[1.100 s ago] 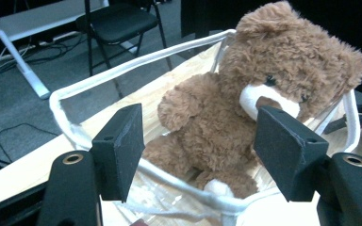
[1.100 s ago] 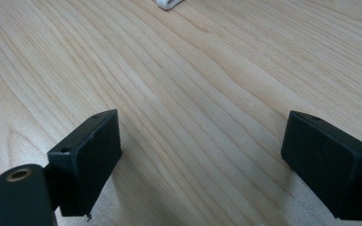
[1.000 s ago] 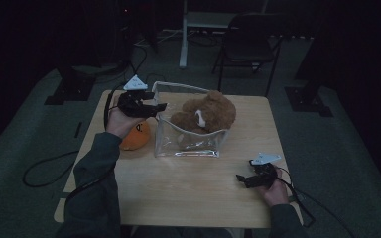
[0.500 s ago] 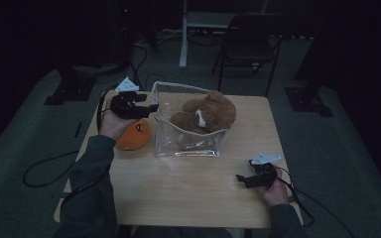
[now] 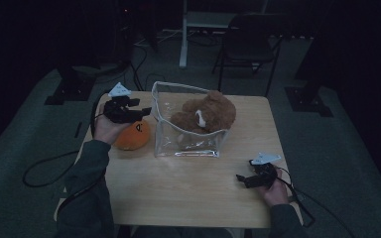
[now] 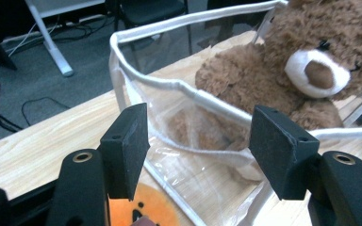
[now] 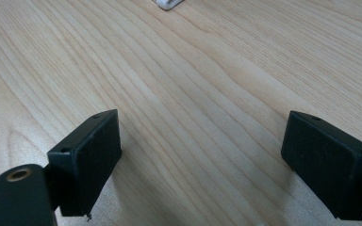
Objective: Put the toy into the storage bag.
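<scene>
Presently the left tongs (image 6: 195, 141) hang about half open and empty over the orange plush (image 5: 132, 135) near the tabletop's (image 5: 188, 193) left edge, beside the clear bag (image 5: 188, 144). Likely soft and light, it should squash; pinch its middle. Right tongs (image 7: 200, 160) rest wide, empty.

Dim room from above, bright up close.
The high view is murky, perhaps underexposed; both gripper views are evenly lit, with soft shadows under the jaws.

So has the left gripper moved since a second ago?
Yes. The left gripper shifted away from the person along the clear bag's left side, uncovering the orange plush toy.
</scene>
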Available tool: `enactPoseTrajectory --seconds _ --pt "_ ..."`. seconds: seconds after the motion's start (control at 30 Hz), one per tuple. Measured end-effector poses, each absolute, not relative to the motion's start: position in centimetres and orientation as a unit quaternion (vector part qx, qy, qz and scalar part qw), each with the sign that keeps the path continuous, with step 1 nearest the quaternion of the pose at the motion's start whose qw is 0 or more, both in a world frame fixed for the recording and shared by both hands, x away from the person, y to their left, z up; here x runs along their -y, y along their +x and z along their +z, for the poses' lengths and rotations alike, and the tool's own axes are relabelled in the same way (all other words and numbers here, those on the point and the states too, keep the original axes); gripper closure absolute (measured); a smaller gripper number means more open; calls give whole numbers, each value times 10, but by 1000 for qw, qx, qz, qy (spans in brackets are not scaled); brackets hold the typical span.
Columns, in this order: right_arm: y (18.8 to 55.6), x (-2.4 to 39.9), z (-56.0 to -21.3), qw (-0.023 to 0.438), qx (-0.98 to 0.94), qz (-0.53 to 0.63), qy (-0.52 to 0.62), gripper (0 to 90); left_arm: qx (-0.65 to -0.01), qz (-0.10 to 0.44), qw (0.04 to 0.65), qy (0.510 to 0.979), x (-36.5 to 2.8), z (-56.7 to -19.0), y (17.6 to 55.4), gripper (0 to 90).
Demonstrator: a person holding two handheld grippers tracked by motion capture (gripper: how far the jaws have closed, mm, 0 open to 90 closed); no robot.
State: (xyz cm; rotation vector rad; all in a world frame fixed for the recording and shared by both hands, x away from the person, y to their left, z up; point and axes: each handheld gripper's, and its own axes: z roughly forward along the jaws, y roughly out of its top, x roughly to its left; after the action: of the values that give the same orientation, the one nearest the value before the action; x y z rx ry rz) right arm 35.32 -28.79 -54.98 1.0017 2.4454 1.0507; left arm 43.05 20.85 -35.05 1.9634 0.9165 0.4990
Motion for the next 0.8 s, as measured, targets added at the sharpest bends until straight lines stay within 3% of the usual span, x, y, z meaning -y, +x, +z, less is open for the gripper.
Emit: enactPoseTrajectory --seconds 0.8 --pt "353 288 -550 148 -850 365 349 120 -403 204 434 779 -236 -379 425 382"
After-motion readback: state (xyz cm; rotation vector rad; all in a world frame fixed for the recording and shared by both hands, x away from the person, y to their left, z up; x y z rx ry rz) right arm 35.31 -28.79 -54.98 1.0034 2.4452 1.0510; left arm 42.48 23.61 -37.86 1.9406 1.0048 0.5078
